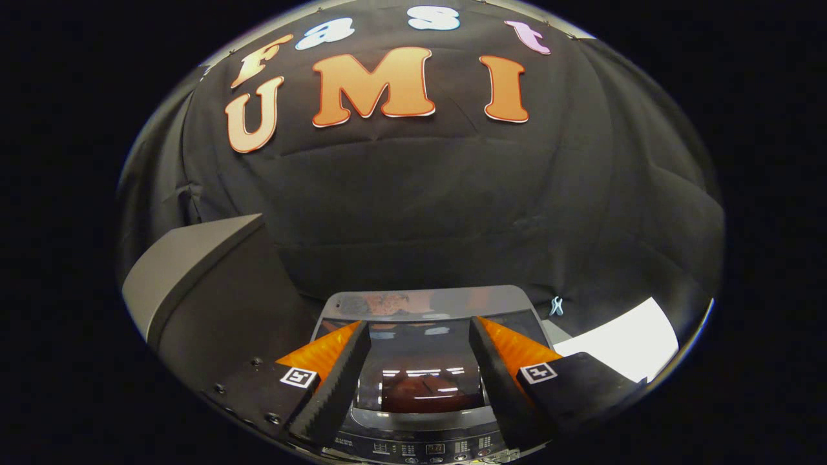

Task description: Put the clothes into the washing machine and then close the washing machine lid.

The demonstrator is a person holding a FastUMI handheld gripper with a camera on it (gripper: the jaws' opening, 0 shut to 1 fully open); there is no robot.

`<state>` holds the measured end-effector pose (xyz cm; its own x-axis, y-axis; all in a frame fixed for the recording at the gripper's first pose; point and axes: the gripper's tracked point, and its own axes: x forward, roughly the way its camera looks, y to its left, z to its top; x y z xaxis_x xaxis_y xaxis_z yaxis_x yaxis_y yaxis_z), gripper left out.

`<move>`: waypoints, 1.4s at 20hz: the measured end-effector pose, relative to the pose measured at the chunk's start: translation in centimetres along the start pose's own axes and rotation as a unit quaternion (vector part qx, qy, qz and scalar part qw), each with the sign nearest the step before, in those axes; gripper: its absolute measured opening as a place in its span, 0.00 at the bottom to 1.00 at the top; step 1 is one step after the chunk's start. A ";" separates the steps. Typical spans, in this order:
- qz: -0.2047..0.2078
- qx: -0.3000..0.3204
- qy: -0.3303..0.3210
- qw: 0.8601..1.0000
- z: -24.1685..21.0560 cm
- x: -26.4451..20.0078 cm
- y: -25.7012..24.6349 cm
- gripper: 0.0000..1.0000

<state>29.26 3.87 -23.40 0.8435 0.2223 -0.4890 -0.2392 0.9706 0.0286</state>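
My hand-held gripper (420, 345) points forward and slightly down; its two fingers (336, 374) stand wide apart, splayed outward toward their bases; nothing sits between them and neither presses on anything; a square marker rides each finger base.

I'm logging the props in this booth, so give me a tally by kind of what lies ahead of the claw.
Washer, lid down, under the open claw: 1
Grey box beside it: 1
White sheet: 1
Clip on the cloth: 1
Total: 4
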 end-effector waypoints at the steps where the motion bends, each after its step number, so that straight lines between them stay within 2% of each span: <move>1: 0.002 0.001 -0.008 1.000 0.7 -0.5 0.3 0.98; 8: 0.012 0.011 -0.082 0.996 5.8 -8.0 1.2 0.98; 15: 0.010 0.025 -0.155 0.988 10.3 -17.1 -0.8 0.98; 20: 0.010 0.017 -0.178 0.984 11.0 -22.9 -3.3 0.98; 25: 0.008 0.032 -0.209 0.977 11.8 -26.4 -4.9 0.98; 28: 0.005 0.013 -0.226 0.974 12.0 -28.4 -5.6 0.99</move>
<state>12.37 -6.72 0.82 0.9683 0.2439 -0.0545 -0.2408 0.9689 0.0571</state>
